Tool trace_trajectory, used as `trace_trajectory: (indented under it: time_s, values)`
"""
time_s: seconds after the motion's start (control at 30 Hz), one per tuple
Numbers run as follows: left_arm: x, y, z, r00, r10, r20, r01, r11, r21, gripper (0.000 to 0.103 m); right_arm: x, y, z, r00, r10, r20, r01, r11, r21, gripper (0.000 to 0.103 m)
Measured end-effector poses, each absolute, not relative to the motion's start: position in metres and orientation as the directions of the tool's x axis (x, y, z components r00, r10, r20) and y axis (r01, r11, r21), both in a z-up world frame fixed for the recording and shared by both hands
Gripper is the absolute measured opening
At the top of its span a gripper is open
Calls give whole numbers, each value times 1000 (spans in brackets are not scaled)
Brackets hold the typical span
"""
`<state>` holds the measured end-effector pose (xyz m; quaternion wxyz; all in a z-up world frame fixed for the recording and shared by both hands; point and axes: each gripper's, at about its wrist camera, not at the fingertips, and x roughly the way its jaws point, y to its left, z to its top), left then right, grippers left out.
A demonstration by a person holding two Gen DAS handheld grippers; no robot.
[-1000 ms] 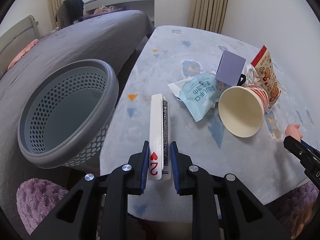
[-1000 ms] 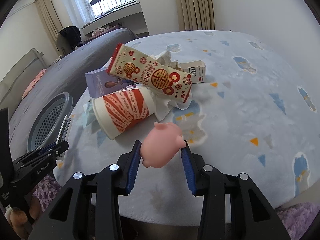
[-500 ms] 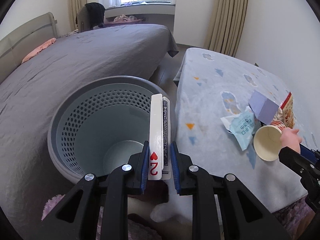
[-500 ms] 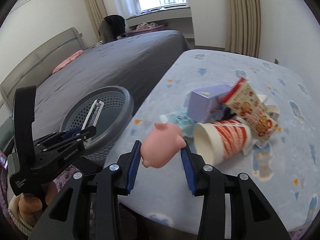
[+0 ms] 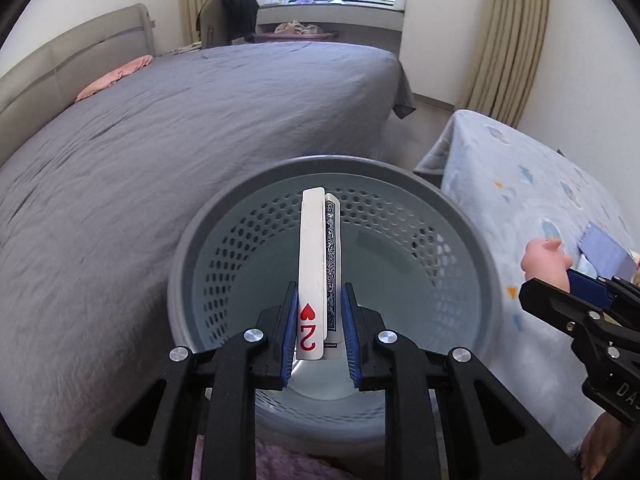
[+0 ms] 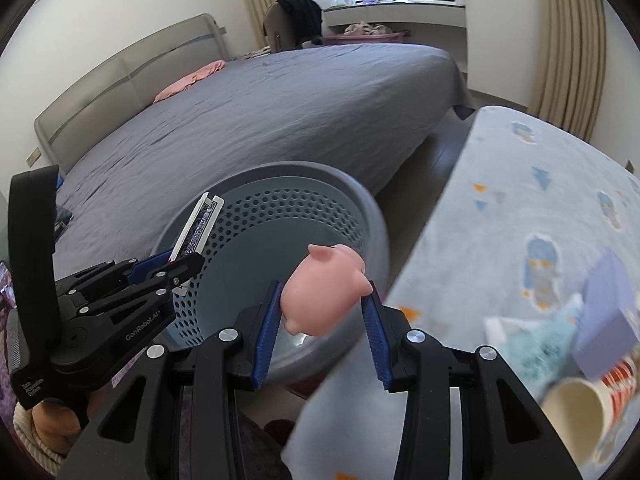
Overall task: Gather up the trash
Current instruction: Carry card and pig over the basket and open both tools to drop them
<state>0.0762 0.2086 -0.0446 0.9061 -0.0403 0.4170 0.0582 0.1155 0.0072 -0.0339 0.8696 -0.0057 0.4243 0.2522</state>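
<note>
My left gripper (image 5: 319, 320) is shut on a small stack of playing cards (image 5: 318, 264), a two of hearts facing me, held upright over the mouth of the grey perforated basket (image 5: 224, 240). My right gripper (image 6: 322, 316) is shut on a pink toy pig (image 6: 326, 288) and hangs over the basket's near rim (image 6: 376, 236), beside the table's edge. In the right wrist view the left gripper (image 6: 182, 260) with the cards (image 6: 198, 228) sits at the basket's left side. In the left wrist view the pig (image 5: 544, 258) and right gripper show at the right edge.
A grey bed (image 5: 180, 120) lies behind the basket. The table with a pale blue patterned cloth (image 6: 540, 208) stands to the right and carries a paper cup (image 6: 576, 404), a lilac box (image 6: 608, 316) and a teal wrapper (image 6: 532, 344). A purple rug (image 5: 288, 460) lies below the basket.
Both grippers have swung left from the table to the basket, still holding the cards and the pig. The basket now fills the middle of both views.
</note>
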Motion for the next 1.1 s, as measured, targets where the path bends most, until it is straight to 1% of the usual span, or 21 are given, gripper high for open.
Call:
trace_trajectory:
  time_s: [0.27,0.57,0.6,0.63,0.67,0.7,0.73,0.77,0.8,0.83,1.1]
  values:
    - [95,230,-54,628,73,-775,-162,986,-38,22,148,40,-50,463,455,-760,-478,851,218,39]
    - [102,240,-57,619,77,-782,-183,982,-48,23,152,49,-57,457,456,-764,-484,848,216,40]
    - [102,241,-57,617,76,-783,-186,981,-51,24,152,48,-56,457,456,-763,-483,848,218,42]
    - [103,241,-58,616,76,-784,-187,981,-52,27,152,48,-55,461,455,-762,-481,850,216,49]
    - [103,242,-58,615,76,-785,-188,981,-53,29,152,47,-54,467,454,-759,-478,852,215,52]
    - [103,242,-58,615,77,-785,-189,981,-51,35,151,47,-53,475,453,-755,-475,854,214,58]
    - [102,242,-57,616,83,-783,-190,981,-46,45,151,45,-52,482,452,-750,-472,856,213,62]
    - [101,242,-56,619,90,-780,-193,980,-40,52,151,44,-50,489,450,-747,-468,858,211,63]
    - [99,243,-55,624,95,-776,-195,980,-37,65,151,43,-50,492,449,-746,-466,859,210,63]
    - [97,243,-53,633,102,-768,-198,980,-34,69,151,43,-49,493,447,-746,-465,860,208,63]
    - [93,244,-50,635,108,-765,-207,978,-33,69,144,41,-46,500,439,-746,-460,865,201,63]
